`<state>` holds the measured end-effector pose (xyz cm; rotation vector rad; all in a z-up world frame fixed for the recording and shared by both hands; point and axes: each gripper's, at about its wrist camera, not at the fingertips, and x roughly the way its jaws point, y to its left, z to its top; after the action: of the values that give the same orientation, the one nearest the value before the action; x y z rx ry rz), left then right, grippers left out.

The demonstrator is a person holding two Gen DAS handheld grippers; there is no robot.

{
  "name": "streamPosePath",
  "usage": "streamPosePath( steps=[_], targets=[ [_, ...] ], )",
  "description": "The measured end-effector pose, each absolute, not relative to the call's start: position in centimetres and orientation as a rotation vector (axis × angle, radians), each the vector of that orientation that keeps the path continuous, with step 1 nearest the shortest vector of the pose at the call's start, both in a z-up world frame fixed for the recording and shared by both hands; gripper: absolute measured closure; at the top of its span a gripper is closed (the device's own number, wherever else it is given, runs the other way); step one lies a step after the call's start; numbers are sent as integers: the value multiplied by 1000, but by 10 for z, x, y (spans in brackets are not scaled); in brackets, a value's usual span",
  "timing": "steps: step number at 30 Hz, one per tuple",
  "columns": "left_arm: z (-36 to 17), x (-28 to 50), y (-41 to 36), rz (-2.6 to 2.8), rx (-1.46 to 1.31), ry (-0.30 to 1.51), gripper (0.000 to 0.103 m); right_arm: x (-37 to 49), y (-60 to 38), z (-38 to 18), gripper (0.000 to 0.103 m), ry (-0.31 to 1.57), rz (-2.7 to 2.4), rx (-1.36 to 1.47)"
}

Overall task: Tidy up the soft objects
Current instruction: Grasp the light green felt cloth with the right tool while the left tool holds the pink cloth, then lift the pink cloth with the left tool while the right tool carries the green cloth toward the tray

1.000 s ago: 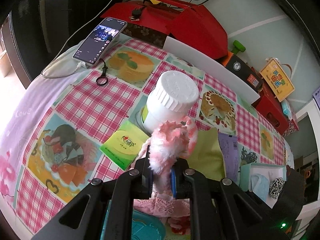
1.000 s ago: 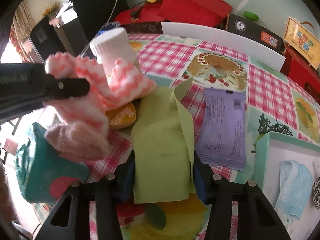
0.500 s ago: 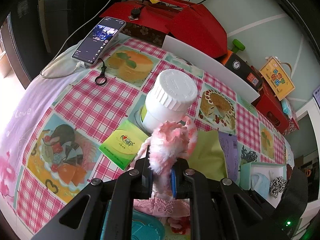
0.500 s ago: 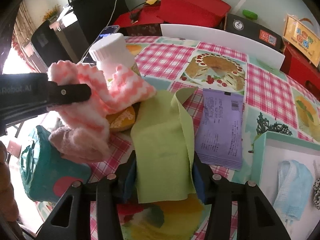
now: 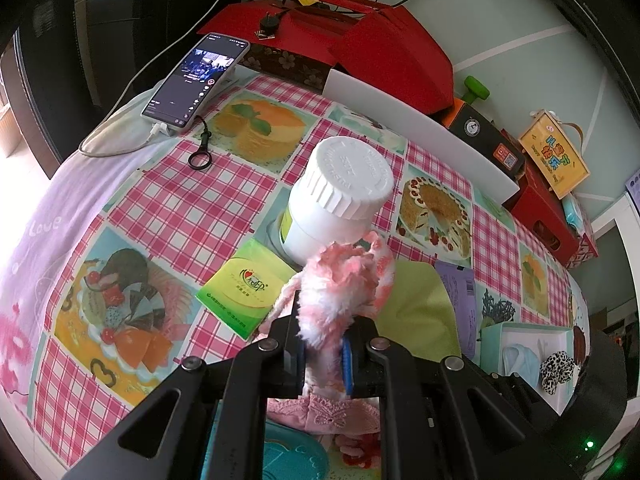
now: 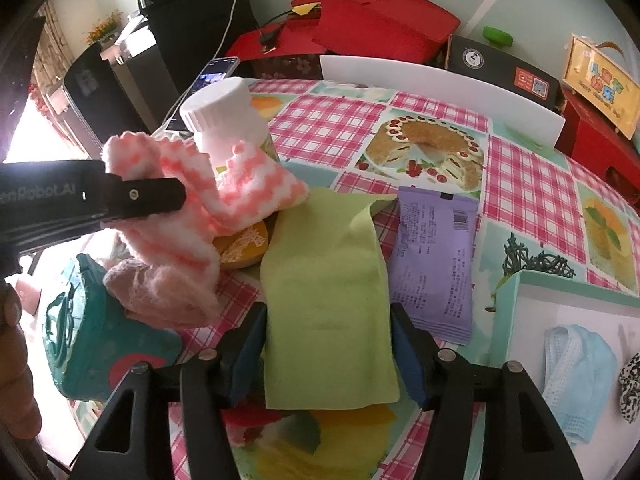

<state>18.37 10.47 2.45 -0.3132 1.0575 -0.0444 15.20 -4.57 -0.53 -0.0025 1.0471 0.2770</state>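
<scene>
My left gripper (image 5: pixel 323 344) is shut on a fluffy pink-and-white sock (image 5: pixel 344 280), held above the table; in the right wrist view the sock (image 6: pixel 208 204) hangs from it at the left. A plain pink sock (image 6: pixel 160 292) lies beneath it. A light green cloth (image 6: pixel 326 296) lies flat between the wide-apart fingers of my right gripper (image 6: pixel 328 352), which is open. A teal box (image 6: pixel 576 308) at the right holds a blue face mask (image 6: pixel 580 356) and a leopard-print scrunchie (image 6: pixel 630 392).
A white jar (image 5: pixel 340 200) stands mid-table, beside a green tissue pack (image 5: pixel 244 288) and a purple packet (image 6: pixel 436 260). A teal pouch (image 6: pixel 100 344) lies at the left. A phone (image 5: pixel 198 78), red boxes (image 5: pixel 360 28) and a white board (image 5: pixel 420 128) line the back.
Both grippers have lifted slightly with little other movement. The left still holds the fluffy sock; the green cloth stays between the right fingers.
</scene>
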Motion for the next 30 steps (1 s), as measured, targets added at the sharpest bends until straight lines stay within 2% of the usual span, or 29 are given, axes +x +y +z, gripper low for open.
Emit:
streamPosePath(
  steps=[3,4,6,16,30],
  targets=[
    [25,184,105,-44,-313,1057,89,150,-46,-3,41,1028,287,25],
    [25,184,105,-44,-313,1057,89,150,-46,-2,52,1024,290,29],
    [24,183,104,-43,-314,1058,89,150,-47,0,64,1013,280,27],
    [25,184,105,-49,-306,1059,89,153,-55,-4,94,1016,239,56],
    [23,185,103,-59,-290,1053,89,150,-64,18,96,934,228,102]
  ],
)
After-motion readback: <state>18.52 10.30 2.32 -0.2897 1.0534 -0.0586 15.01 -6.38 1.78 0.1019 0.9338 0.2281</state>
